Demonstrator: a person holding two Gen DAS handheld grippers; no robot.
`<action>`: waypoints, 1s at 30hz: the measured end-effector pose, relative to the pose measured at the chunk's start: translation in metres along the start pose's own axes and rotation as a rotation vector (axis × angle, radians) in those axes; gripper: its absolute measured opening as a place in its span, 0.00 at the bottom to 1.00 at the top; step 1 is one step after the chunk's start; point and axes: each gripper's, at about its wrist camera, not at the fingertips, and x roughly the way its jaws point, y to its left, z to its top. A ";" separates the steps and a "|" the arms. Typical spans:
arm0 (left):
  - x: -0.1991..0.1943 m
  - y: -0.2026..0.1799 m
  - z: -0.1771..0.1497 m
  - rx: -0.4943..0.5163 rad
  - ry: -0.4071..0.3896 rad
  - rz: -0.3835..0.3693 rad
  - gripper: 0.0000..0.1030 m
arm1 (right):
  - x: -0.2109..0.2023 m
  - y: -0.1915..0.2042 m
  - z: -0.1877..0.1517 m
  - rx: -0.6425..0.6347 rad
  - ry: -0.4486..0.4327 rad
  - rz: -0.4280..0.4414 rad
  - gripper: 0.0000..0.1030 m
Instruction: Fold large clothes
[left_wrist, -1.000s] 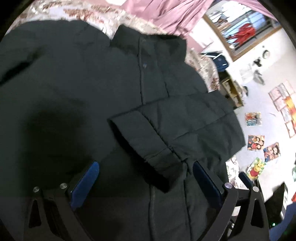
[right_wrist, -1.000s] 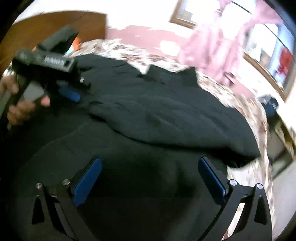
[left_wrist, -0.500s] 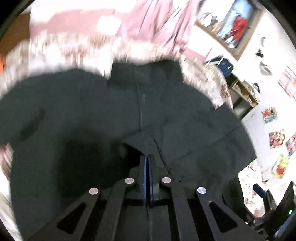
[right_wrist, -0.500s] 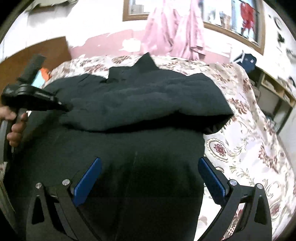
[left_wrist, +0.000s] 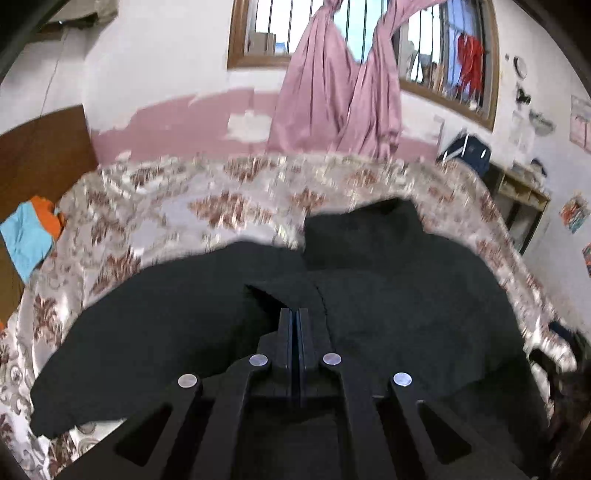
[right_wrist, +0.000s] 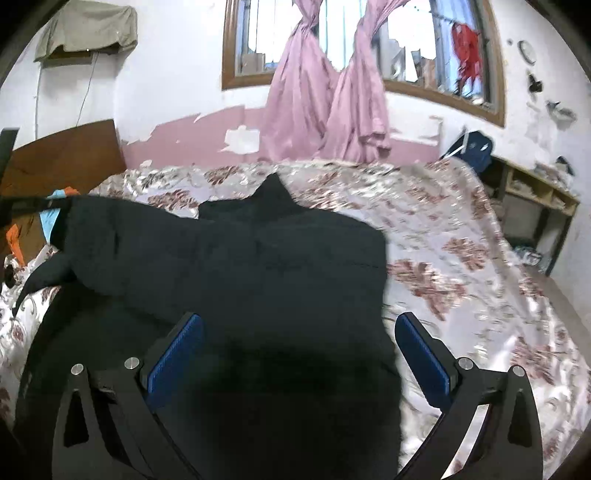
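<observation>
1. A dark padded jacket (right_wrist: 258, 280) is spread on a bed (right_wrist: 461, 266) covered in a glossy floral bedspread, its stand-up collar (right_wrist: 273, 195) pointed toward the far wall and its long axis running away from both cameras.
2. The left hand-held gripper (left_wrist: 295, 317) is pressed together, and a fold of the jacket (left_wrist: 388, 295) – apparently the sleeve cuff – is pinched at its tip and held raised above the jacket body.
3. The right hand-held gripper (right_wrist: 299, 339) is spread wide above the lower jacket, with nothing gripped between its blue ribbed pads (right_wrist: 177, 350).
4. The left hand is judged nearer the sleeve – the coming fold turns on that sleeve being carried across the body.
5. The fabric looks matte, thick and softly quilted.
</observation>
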 end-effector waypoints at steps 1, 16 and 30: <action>0.008 0.001 -0.006 0.004 0.015 0.012 0.03 | 0.015 0.007 0.004 0.001 0.022 0.011 0.99; 0.089 0.034 -0.071 -0.046 0.180 0.034 0.04 | 0.147 0.112 -0.006 -0.197 0.273 -0.058 0.99; 0.082 0.069 -0.084 -0.197 0.175 -0.183 0.12 | 0.153 0.119 -0.020 -0.247 0.251 -0.104 0.99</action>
